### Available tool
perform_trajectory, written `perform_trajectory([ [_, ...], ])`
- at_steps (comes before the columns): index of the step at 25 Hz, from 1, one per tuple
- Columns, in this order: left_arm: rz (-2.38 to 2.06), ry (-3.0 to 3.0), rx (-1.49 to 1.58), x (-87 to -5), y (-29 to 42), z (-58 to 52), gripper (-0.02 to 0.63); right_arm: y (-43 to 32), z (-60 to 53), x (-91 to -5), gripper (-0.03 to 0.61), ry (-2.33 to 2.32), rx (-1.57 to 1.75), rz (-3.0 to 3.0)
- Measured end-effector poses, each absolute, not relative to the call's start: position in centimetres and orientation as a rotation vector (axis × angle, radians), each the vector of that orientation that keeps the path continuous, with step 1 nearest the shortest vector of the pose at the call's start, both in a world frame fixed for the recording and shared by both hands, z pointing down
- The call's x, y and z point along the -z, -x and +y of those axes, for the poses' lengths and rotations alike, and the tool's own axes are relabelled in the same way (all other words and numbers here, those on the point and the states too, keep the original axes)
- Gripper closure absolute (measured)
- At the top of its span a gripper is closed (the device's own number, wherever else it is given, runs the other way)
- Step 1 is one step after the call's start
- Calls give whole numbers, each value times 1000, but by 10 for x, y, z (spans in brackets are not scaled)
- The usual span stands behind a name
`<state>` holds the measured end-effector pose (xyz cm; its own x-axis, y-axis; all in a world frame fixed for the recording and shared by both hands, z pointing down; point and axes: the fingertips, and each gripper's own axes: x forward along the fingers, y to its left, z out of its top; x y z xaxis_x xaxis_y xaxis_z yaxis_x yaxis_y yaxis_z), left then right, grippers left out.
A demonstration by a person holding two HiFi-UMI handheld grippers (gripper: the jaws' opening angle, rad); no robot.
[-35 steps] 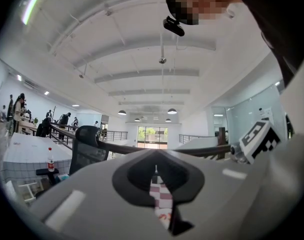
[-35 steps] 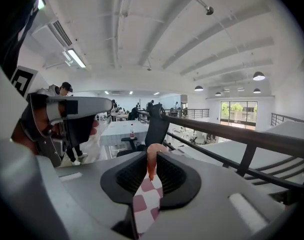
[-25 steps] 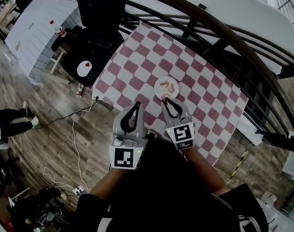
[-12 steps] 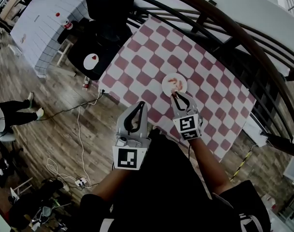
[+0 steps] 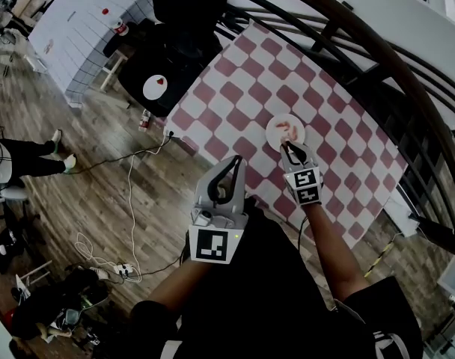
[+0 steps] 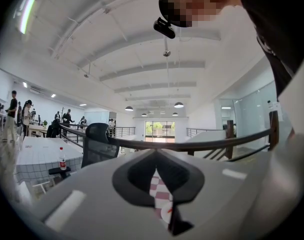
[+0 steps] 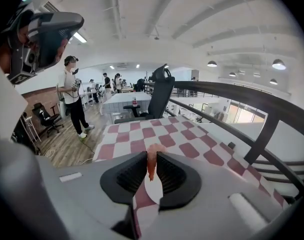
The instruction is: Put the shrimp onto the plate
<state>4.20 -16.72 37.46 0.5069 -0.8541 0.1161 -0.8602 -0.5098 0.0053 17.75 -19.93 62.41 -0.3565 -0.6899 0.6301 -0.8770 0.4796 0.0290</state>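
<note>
While its jaws pinched the orange-pink shrimp [image 7: 151, 161] upright between their tips, the right gripper [image 5: 287, 146] hung over the lower edge of the round white plate [image 5: 275, 139]; the left gripper [image 5: 233, 161], clenched empty, sat lower left.

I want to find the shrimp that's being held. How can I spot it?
Look for the table with the red-and-white checked cloth, then the small white plate on it. The right gripper is at the plate's near edge. The shrimp is the orange-pink one pinched between its jaws, unlike the other shrimp, which lie on the plate.
</note>
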Motion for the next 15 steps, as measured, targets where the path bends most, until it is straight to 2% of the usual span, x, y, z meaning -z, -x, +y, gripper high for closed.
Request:
perform_trajectory([
  [15, -1581, -2572, -175, -383, -17, -161, 604, -182, -218, -693, 520, -1219, -496, -2046],
])
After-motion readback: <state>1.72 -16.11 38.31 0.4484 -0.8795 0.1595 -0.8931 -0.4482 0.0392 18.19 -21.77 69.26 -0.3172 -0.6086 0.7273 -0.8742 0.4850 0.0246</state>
